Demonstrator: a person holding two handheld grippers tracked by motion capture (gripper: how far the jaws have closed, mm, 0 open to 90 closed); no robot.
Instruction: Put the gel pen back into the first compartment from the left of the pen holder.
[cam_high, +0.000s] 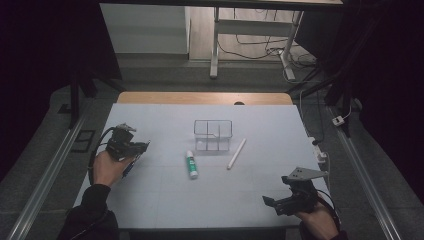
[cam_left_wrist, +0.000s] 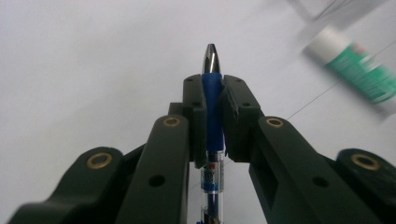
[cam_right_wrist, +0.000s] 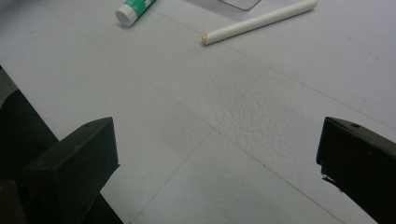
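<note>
— What did my left gripper (cam_left_wrist: 212, 93) have?

— I had its jaws pressed shut on a pen (cam_left_wrist: 212, 121), gripping the blue sleeve, with the metal tip poking out past the pads and the clear barrel running back between the arms. There was a small printed label on the barrel, too blurred for me to read. In the high view I held that gripper (cam_high: 131, 150) well to the left of the clear box (cam_high: 213, 135), the pen (cam_high: 129, 165) slanting down under my hand (cam_high: 107, 167).

— Any other writing?

— The glue stick (cam_high: 191, 164) had a green and white label; I couldn't make out the words. It lay just in front of the box, left of centre. A white stick (cam_high: 236, 153) lay slanted just off the box's right front corner.

— And the right gripper (cam_high: 282, 202)?

— Its jaws stood wide apart, holding nothing, near the table's (cam_high: 165, 200) front right corner, well away from the box. Bare white surface stretched between it and the white stick (cam_right_wrist: 259, 21) and glue stick (cam_right_wrist: 133, 10).
</note>
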